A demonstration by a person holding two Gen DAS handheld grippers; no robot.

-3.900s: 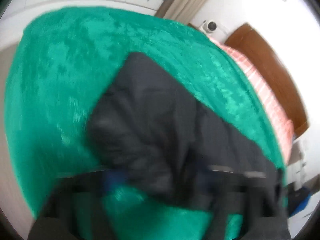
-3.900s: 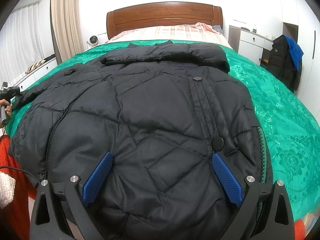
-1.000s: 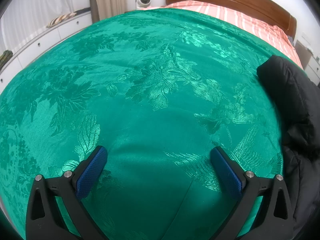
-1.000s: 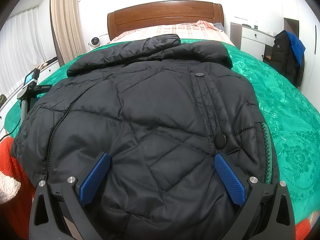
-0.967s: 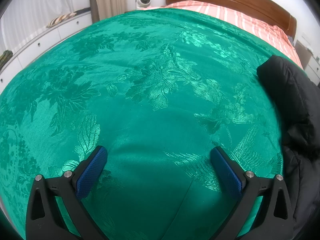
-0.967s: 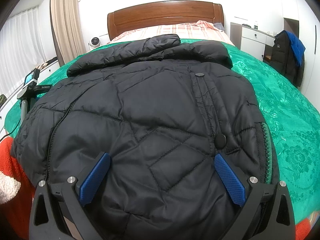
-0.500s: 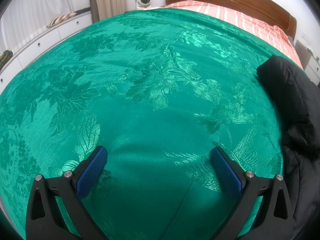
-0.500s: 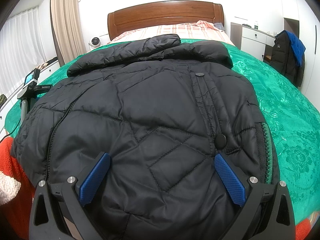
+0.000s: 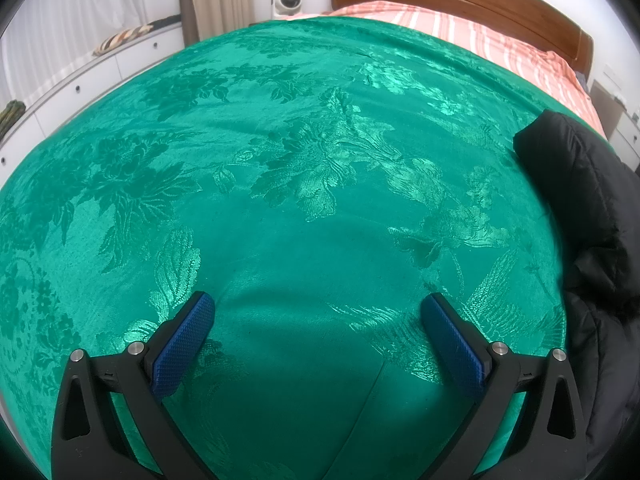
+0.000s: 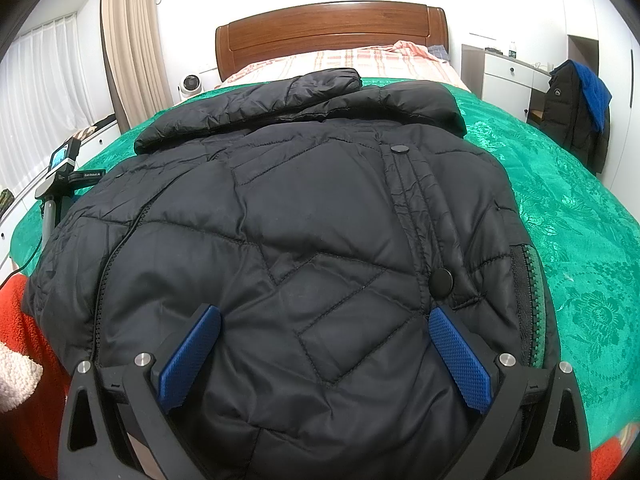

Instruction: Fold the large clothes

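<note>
Both grippers hold nothing, jaws spread wide: the right gripper (image 10: pixel 324 344) over the black jacket (image 10: pixel 304 216), the left gripper (image 9: pixel 318 332) over green bedspread (image 9: pixel 280 160), jacket at 3 o'clock.

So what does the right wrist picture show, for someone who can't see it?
A big black puffy jacket lies spread on a bed with a green cover. The right tool hovers open over its near end, holding nothing. A wooden headboard stands behind.

I see jacket (image 10: pixel 304 208) on bed (image 10: pixel 580 220), w/ headboard (image 10: pixel 332 32) behind; my left claw (image 9: pixel 318 340) sits left of it.
</note>
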